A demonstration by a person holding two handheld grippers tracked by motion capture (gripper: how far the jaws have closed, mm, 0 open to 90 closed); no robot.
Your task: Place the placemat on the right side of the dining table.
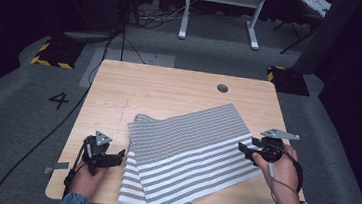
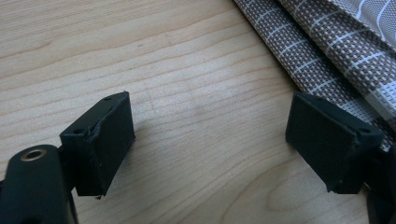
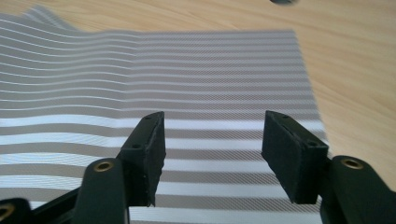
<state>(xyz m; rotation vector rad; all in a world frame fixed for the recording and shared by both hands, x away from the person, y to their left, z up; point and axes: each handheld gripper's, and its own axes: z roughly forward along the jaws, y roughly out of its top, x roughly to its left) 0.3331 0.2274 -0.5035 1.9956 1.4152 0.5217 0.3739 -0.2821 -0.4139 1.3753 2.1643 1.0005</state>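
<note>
The desk is pale, matt wood-grain. On it lies a woven, coarse-textured striped mat. The tongs' pads look like matt black rubber.

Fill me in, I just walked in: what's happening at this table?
A person is handling striped grey-and-white placemats on a wooden table with two grippers. The right hand-held gripper is open at the top mat's right edge, holding nothing. The left hand-held gripper is open over bare wood beside the stack's left edge.
</note>
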